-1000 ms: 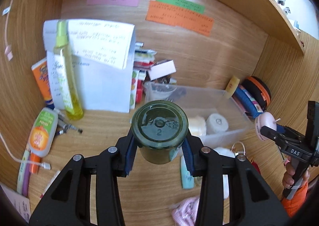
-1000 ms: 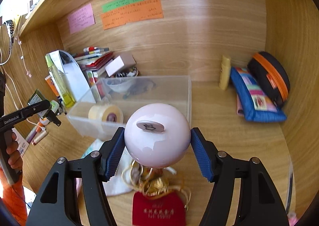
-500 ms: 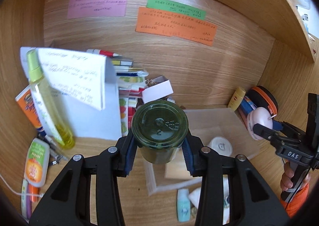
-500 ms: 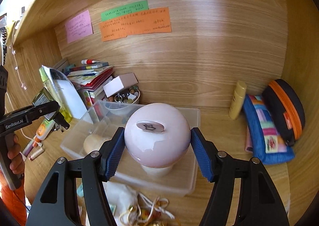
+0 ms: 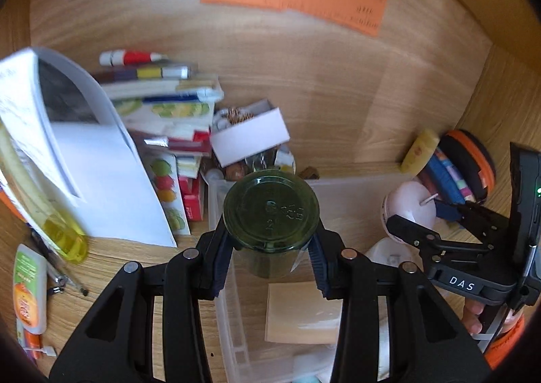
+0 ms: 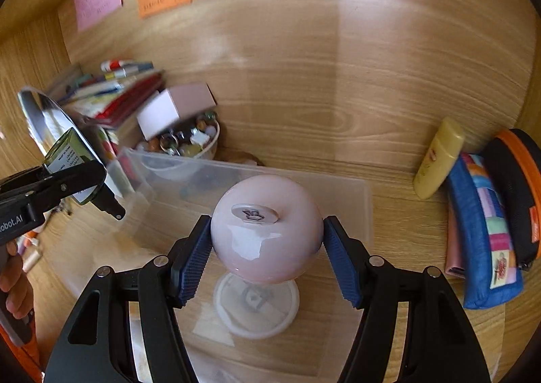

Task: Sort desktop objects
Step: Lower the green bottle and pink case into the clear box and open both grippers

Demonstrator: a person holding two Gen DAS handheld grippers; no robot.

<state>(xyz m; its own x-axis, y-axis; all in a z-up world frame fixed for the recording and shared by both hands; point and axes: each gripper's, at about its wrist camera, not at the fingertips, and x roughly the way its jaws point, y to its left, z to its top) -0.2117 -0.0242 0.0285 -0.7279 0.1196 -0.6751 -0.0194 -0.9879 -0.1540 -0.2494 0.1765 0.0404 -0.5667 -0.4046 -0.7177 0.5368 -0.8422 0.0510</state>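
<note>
My left gripper [image 5: 271, 258] hangs over the near-left corner of the clear plastic bin [image 5: 219, 285], fingers clenched on a dark green glass jar [image 5: 271, 214] shown bottom-first. My right gripper [image 6: 267, 261] grasps a pink round lamp [image 6: 267, 241] above the bin [image 6: 367, 210]; its base blurs below. The jar hides the bin's contents. Books [image 5: 162, 102] crowd the left; pouches [image 6: 483, 224] the right.

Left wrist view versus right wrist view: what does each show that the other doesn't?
Only the left wrist view shows the green jar's base in the left gripper, and the lotion tube on the desk. Only the right wrist view shows the pink ball's top in the right gripper and the bead bowl. Both show the clear bin, sticky notes and yellow tube.
</note>
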